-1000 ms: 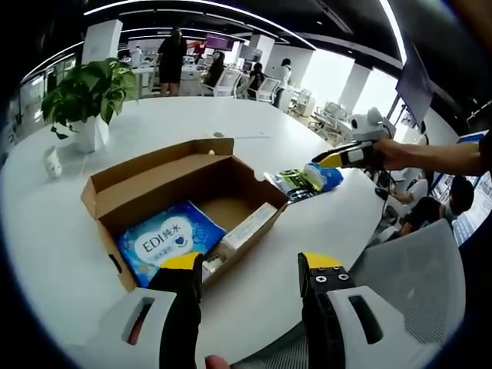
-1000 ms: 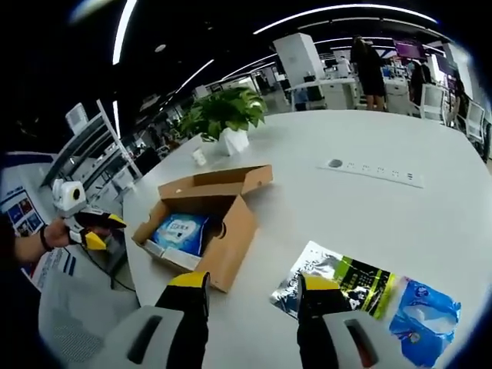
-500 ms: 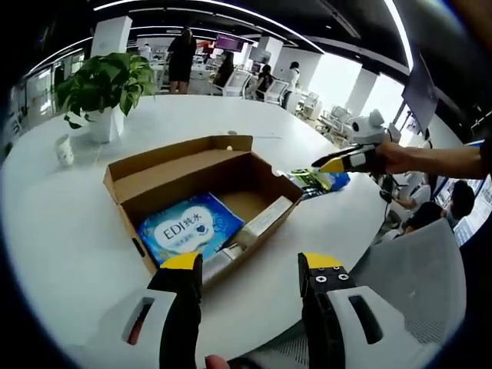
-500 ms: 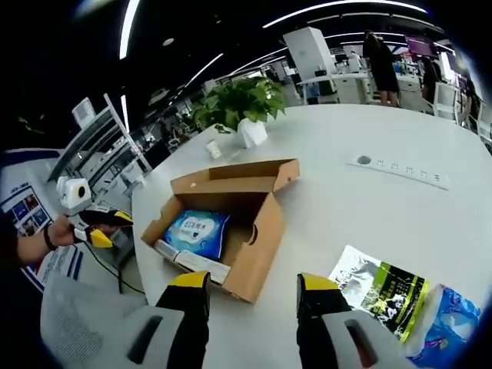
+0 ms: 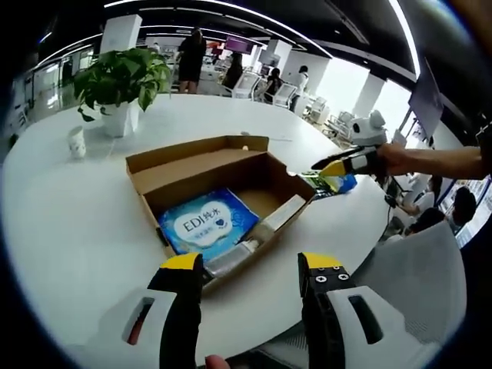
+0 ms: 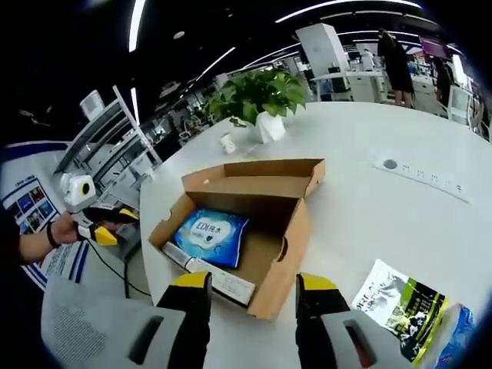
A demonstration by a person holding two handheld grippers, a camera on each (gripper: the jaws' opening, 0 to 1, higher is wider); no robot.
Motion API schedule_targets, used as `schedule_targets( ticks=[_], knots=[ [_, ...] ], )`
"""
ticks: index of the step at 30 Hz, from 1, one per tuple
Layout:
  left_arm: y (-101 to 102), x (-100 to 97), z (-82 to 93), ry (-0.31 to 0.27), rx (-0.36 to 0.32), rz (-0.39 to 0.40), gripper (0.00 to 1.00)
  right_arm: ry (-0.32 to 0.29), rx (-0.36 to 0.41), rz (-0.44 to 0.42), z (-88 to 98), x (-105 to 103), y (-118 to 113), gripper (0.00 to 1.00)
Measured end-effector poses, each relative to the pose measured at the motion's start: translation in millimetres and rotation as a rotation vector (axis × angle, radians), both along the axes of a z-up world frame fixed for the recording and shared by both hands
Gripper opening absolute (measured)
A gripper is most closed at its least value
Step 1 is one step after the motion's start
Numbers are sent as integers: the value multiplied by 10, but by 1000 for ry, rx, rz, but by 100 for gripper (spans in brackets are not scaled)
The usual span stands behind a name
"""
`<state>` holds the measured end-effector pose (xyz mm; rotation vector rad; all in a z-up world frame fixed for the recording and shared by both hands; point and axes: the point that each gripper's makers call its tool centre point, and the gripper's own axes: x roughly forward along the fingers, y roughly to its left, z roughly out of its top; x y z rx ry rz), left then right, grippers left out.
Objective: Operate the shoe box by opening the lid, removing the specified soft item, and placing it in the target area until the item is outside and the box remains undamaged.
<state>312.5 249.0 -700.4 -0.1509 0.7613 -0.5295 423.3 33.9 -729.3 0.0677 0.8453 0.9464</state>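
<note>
- Open-plan office with ceiling light strips; people stand and sit at desks in the distance beyond a large round white tabletop (image 5: pixel 69 223) (image 6: pixel 361 192).
- Cardboard shoe box (image 5: pixel 223 204) (image 6: pixel 254 219) rests on the tabletop with its lid folded back, interior exposed.
- Blue soft pack (image 5: pixel 206 223) (image 6: pixel 209 232), printed "EDI" with a heart, lies flat on the box floor; a long white carton (image 5: pixel 286 215) (image 6: pixel 219 278) lies beside it along one inner wall.
- Potted plant (image 5: pixel 123 81) (image 6: pixel 261 96) in a white pot stands on the tabletop, well apart from the box; a small white cup (image 5: pixel 76 141) (image 6: pixel 227 143) stands near it.
- Silver and green foil packet (image 6: pixel 396 304) (image 5: pixel 319 183) lies on the tabletop beyond the box's end, with a blue packet (image 5: pixel 344 181) (image 6: pixel 453 338) touching its far edge.
- Recessed socket strip (image 6: pixel 419 173) sits flush in the tabletop.
- Left claw (image 5: pixel 250 269), yellow-tipped, is held wide apart and empty, short of the box's near corner; in the right gripper view it (image 6: pixel 104 227) hangs off the tabletop edge in a hand.
- Right claw (image 6: pixel 250 284), also wide and empty, frames the box's near corner; in the left gripper view it (image 5: pixel 327 165) hovers above the foil packet, held by a hand (image 5: pixel 396 157).
</note>
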Motion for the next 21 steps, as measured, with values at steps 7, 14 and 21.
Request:
schedule_targets(
  ticks=[7,14,21],
  knots=[
    [127,11,-20,3,1,16,51,7,4,38,-15,19,230,41],
    [214,50,-28,3,-2,31,51,9,6,62,-35,67,444,41],
    [256,82,-41,4,2,31,53,18,7,84,-92,103,672,41]
  ],
)
